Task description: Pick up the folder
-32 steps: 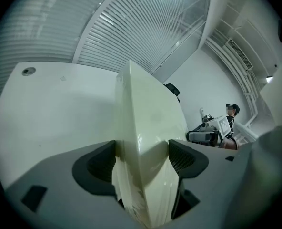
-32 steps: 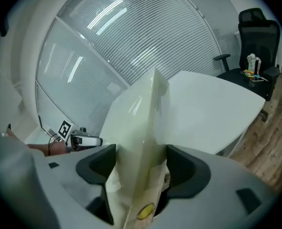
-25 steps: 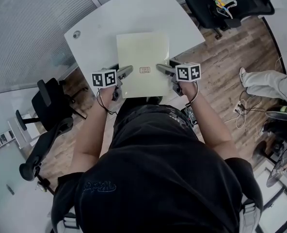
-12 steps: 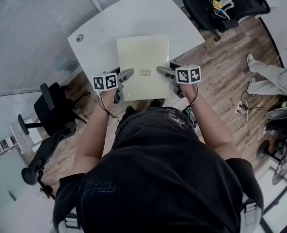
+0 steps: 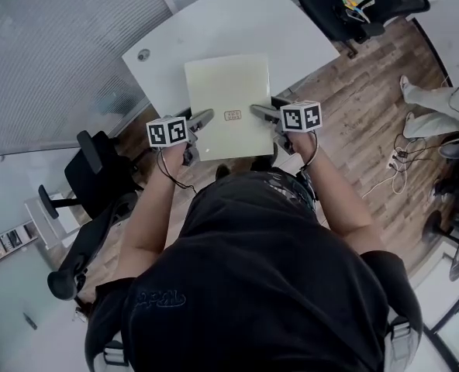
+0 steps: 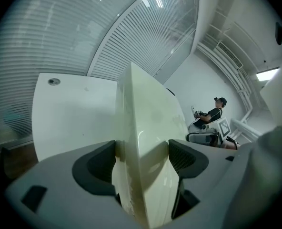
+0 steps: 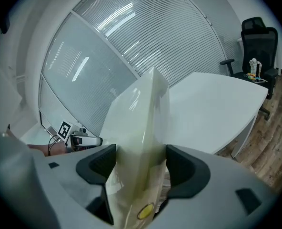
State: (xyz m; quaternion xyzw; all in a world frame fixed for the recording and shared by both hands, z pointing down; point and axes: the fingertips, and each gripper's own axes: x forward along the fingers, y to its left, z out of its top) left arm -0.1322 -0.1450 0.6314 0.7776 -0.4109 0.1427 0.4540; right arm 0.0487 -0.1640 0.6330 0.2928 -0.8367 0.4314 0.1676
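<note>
My left gripper point(image 5: 206, 116) clamps the folder's point(image 5: 228, 99) left edge and my right gripper point(image 5: 255, 110) its right edge, both toward its near end. The folder sits over the table's point(image 5: 214, 22) near edge, its long axis running away from me.

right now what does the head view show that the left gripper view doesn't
Only the head view: both grippers at once, the left gripper and right gripper on opposite side edges of the folder, its small label, and the wood floor. Only the left gripper view: the jaw pads pressed against both faces of the folder's edge. Both: the pale folder, the white table and its round grommet.
</note>
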